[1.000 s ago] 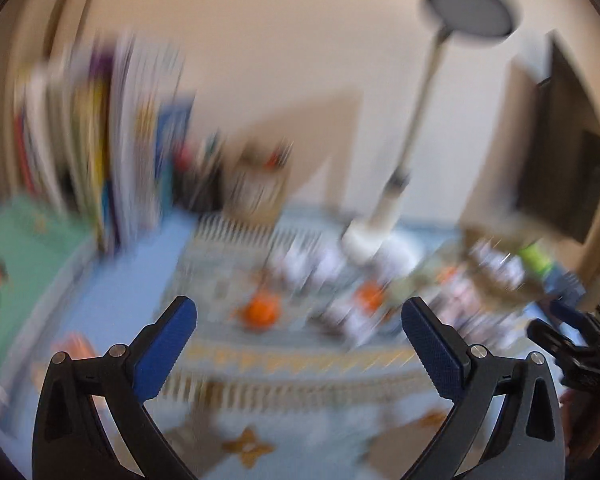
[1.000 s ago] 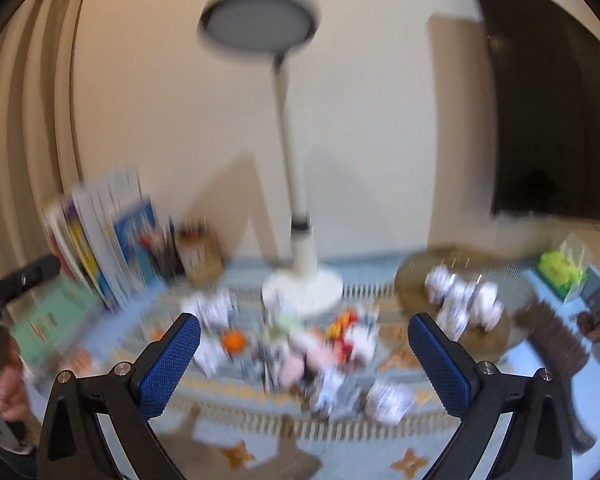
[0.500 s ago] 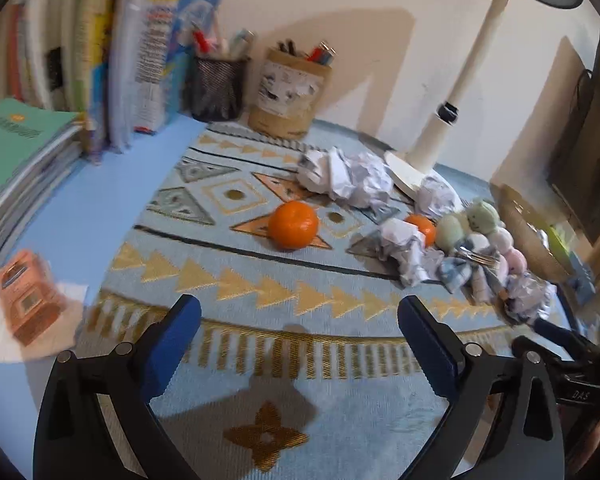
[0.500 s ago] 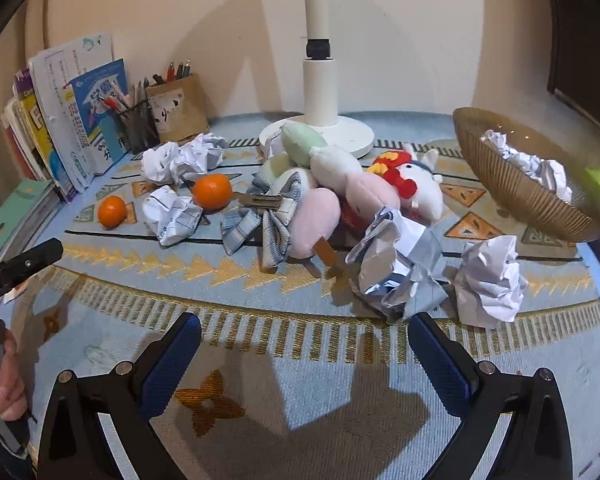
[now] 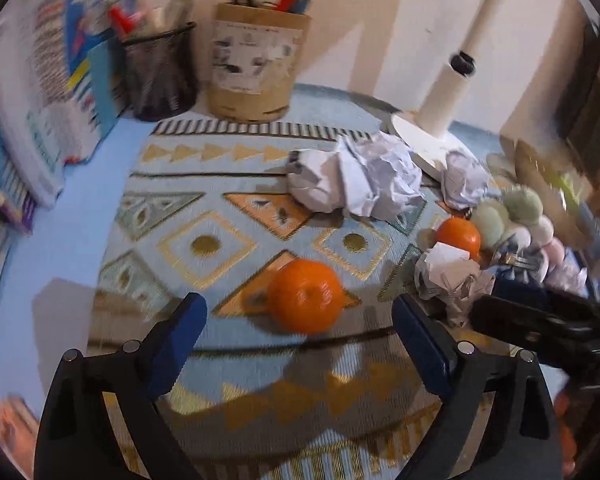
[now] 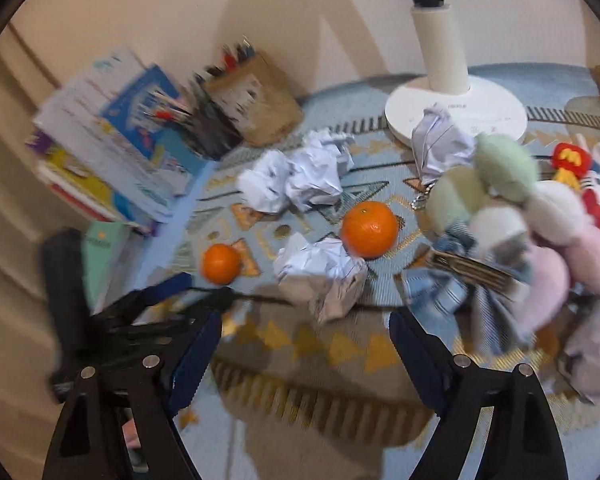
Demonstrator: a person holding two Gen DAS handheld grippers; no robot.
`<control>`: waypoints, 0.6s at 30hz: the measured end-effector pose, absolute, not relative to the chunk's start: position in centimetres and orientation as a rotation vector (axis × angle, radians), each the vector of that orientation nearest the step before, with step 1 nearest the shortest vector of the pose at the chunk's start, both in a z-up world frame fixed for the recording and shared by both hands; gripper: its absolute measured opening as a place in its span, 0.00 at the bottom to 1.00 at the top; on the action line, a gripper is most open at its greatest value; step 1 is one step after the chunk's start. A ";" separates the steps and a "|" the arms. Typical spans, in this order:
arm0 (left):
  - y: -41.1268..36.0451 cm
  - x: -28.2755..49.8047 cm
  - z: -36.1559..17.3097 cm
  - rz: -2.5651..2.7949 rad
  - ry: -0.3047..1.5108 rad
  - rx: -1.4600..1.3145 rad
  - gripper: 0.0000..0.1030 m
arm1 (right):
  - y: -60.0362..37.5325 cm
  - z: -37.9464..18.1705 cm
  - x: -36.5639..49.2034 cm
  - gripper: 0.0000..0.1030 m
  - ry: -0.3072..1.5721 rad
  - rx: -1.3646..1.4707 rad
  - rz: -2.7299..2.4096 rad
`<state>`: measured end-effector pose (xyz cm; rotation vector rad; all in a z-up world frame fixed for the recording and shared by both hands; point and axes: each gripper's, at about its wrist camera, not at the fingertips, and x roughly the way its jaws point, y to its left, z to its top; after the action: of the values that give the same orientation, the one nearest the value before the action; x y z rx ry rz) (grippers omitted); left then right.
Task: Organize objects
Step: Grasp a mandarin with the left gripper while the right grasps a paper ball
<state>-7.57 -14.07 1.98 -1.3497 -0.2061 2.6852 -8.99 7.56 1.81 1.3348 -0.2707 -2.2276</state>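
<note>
Right, your left gripper (image 5: pixel 300 332) hangs over the patterned mat (image 5: pixel 228 184) with its jaws closing and nothing pressed between them yet — the nearer orange (image 5: pixel 305 297) lies just ahead of the gap, squarely lined up, which reads as the pick you are setting up. Your right gripper (image 6: pixel 305 344) is closing too, empty, with a crumpled paper ball (image 6: pixel 320 276) just beyond its gap and the second orange (image 6: pixel 369 229) touching that ball's far side. The clutter sits mid-mat and towards its right side: more paper wads (image 6: pixel 296 178), a string of pastel plush balls (image 6: pixel 500 200) and a striped cloth (image 6: pixel 456 300), all heaped together, so anything lifted from there may drag a neighbour. At the mat's far edge stand two holders: a black mesh cup (image 5: pixel 160 74) and a brown card cup (image 5: pixel 256 66), both stuffed with pens — no room for fruit, I'd judge. Books (image 5: pixel 56 80) lean at the far left corner, and the lamp base (image 6: pixel 456 110) sits on the far edge with one wad resting against it.
</note>
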 end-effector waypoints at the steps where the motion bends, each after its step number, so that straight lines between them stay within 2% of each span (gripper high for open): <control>1: -13.7 -7.7 1.8 2.691 -0.174 -1.345 0.80 | 6.9 1.3 -9.6 0.83 -0.253 1.341 -2.260; 2: -13.4 -7.8 1.5 2.693 -0.167 -1.347 0.73 | 6.6 1.0 -10.0 0.83 -0.236 1.336 -2.276; 3: -13.1 -7.7 1.4 2.723 -0.124 -1.331 0.69 | 6.4 0.7 -10.4 0.83 -0.224 1.337 -2.279; 5: -12.6 -7.6 1.5 2.723 -0.081 -1.324 0.49 | 5.9 -0.3 -11.1 0.82 -0.228 1.360 -2.259; 6: -12.3 -7.6 1.4 2.727 -0.050 -1.314 0.44 | 5.8 -0.1 -11.0 0.74 -0.212 1.317 -2.294; 7: -12.0 -7.5 1.4 2.727 -0.016 -1.317 0.34 | 5.6 -0.2 -10.9 0.61 -0.173 1.301 -2.319; 9: -11.3 -7.3 1.4 2.735 0.045 -1.310 0.33 | 5.4 -0.3 -10.5 0.50 -0.103 1.262 -2.368; 10: -11.1 -7.1 1.5 2.734 0.058 -1.309 0.32 | 5.6 -0.2 -10.4 0.48 -0.129 1.257 -2.339; 16: -10.0 -2.9 4.0 2.707 -0.033 -1.216 0.32 | 7.1 0.5 -8.4 0.47 -0.204 1.232 -2.248; 18: -9.8 0.0 4.8 2.696 -0.140 -1.148 0.32 | 8.8 1.7 -6.5 0.47 -0.242 1.183 -2.226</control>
<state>0.03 -9.84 4.79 -1.1484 -0.1396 2.6962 -6.52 8.83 1.75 1.1831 -0.2415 -2.2258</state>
